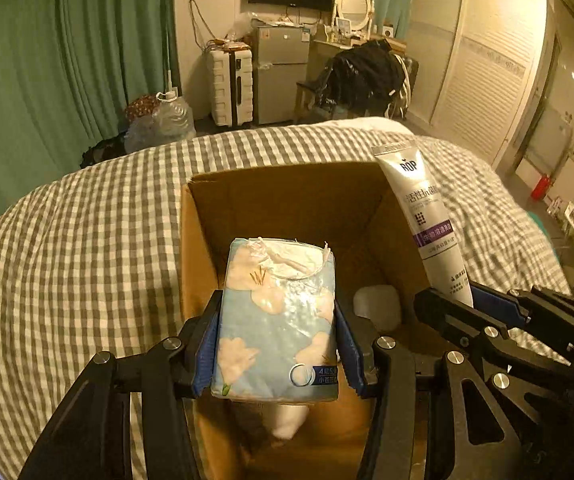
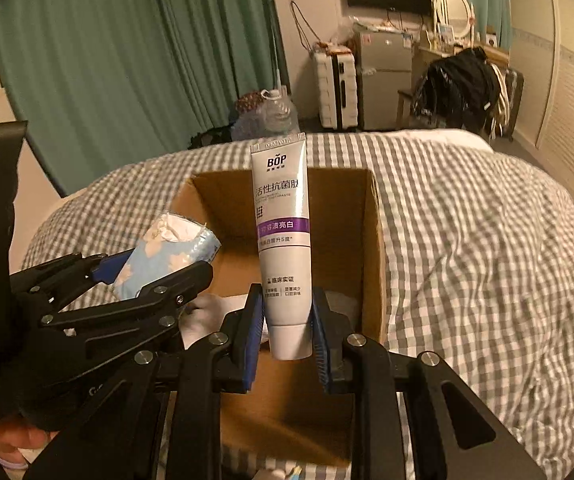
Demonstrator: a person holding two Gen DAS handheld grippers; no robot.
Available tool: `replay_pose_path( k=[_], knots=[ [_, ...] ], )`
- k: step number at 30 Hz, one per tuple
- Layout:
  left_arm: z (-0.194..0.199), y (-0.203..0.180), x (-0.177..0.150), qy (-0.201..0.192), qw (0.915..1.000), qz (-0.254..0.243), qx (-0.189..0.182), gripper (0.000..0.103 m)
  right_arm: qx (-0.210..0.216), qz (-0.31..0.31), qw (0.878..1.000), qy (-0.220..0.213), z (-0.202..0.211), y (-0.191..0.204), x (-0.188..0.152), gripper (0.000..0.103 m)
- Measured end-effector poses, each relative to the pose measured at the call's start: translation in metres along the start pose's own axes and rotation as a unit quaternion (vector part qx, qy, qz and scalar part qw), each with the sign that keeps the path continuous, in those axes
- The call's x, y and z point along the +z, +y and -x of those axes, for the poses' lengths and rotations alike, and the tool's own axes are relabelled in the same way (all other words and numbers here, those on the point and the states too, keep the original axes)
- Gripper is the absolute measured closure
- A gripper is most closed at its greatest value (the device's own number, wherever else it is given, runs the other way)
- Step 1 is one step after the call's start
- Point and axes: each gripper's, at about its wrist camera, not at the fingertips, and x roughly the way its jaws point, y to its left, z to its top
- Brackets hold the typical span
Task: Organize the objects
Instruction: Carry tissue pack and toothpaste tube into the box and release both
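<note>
My left gripper is shut on a blue floral tissue pack and holds it over an open cardboard box on the bed. The pack's top is torn open. My right gripper is shut on a white and purple toothpaste tube, upright, cap end down, above the same box. The tube also shows in the left wrist view, with the right gripper at the box's right side. The left gripper and tissue pack show at the left in the right wrist view. White objects lie inside the box.
The box sits on a grey and white checked bedspread. Beyond the bed are green curtains, water jugs, a white suitcase, a small fridge, a chair with dark clothes and a wardrobe.
</note>
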Motion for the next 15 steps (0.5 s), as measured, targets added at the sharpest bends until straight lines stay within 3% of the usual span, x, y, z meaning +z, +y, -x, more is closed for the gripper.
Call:
replay_pose_path(
  k=[6,11,13,14,15],
  knots=[
    [-0.019,-0.002,-0.001,0.001,1.0000,0.001,-0.002,0.051,0.005,-0.009,1.000,0.002,-0.021,-0.016,-0.002,0.081],
    [-0.014,-0.008,-0.001,0.008,1.0000,-0.004,0.002,0.046,0.012,-0.023,1.000,-0.009,-0.014,-0.021,-0.003,0.079],
    [-0.007,-0.010,0.003,0.012,0.9999,0.000,0.000,0.039,0.006,-0.028,0.999,-0.018,-0.004,-0.023,0.000,0.072],
    [-0.002,-0.009,0.005,0.011,0.9999,0.002,0.001,0.027,0.002,-0.031,0.999,-0.024,0.002,-0.023,0.002,0.062],
    [0.006,-0.008,0.007,0.006,1.0000,0.004,0.003,0.022,-0.001,-0.036,0.999,-0.032,0.012,-0.023,0.004,0.047]
  ],
)
